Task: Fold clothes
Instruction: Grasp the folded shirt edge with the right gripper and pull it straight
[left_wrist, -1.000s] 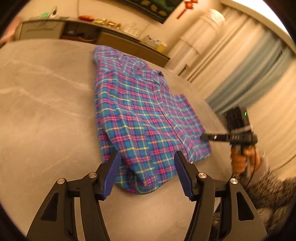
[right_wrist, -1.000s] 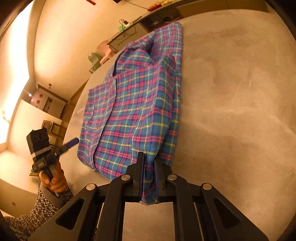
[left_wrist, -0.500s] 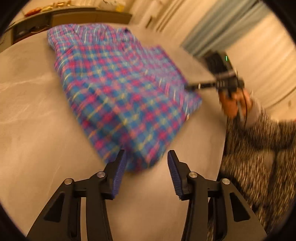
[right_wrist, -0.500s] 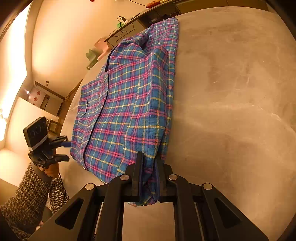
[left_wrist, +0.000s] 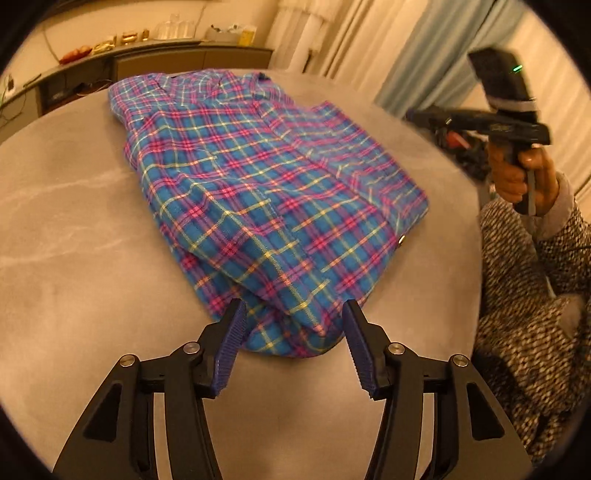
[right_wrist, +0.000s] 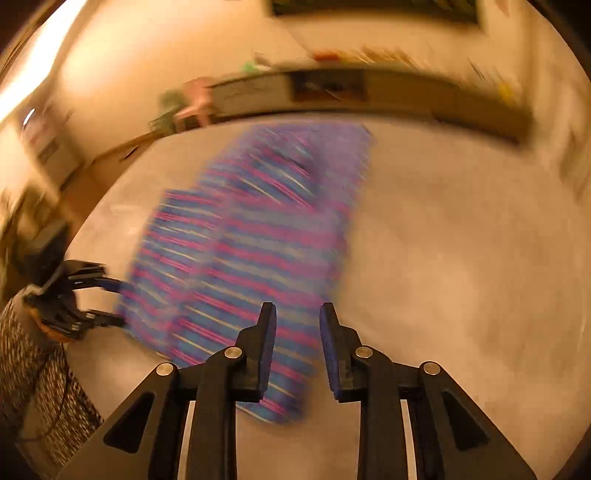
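A blue, pink and yellow plaid shirt (left_wrist: 266, 192) lies folded on the grey table (left_wrist: 74, 258). My left gripper (left_wrist: 292, 325) sits low at the shirt's near corner. Its jaws are opening, the folded corner lies between the blue pads, and they do not press it. My right gripper (right_wrist: 297, 317) is up above the shirt (right_wrist: 240, 251), which is blurred; its jaws are opening with nothing held between them. A hand holds that right gripper (left_wrist: 415, 116) in the air at the shirt's right edge. The left gripper (right_wrist: 118, 303) shows at the shirt's left corner.
A long sideboard (left_wrist: 155, 59) with small items runs along the far wall, and pale curtains (left_wrist: 417, 55) hang at the right. The person's speckled sleeve (left_wrist: 535, 295) fills the right side past the table edge. Bare grey tabletop (right_wrist: 461, 258) spreads to the shirt's right.
My right gripper has let go of the shirt's edge, opened and risen fast, blurring its view. My left gripper has rolled and now brackets the shirt's near corner.
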